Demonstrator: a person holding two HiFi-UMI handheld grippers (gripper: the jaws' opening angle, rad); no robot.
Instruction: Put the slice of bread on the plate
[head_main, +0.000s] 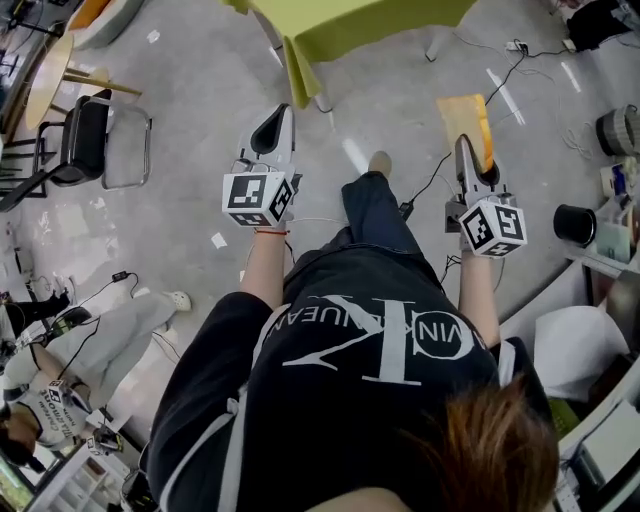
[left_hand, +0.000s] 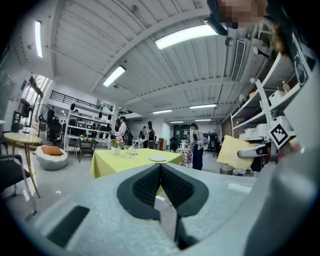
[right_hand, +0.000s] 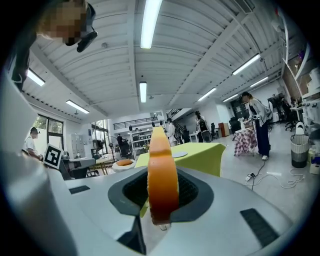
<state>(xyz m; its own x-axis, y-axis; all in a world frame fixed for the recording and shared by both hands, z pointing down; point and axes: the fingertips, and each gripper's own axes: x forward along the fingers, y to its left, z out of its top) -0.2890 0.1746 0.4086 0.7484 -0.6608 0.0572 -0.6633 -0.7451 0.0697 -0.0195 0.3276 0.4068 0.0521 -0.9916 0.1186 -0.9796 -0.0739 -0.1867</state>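
Right tongs (right_hand: 161, 196) level, pinching bread slice (right_hand: 162, 160)

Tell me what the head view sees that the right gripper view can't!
Only the head view shows the person's blue trouser leg and shoe from above. Only the right gripper view shows the plate and the ceiling lights. Both show the slice of bread clamped in the right gripper, and the green table.

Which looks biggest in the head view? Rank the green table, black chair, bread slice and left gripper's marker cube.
1. green table (cropped)
2. black chair
3. bread slice and marker cube: alike, cube nearer the camera
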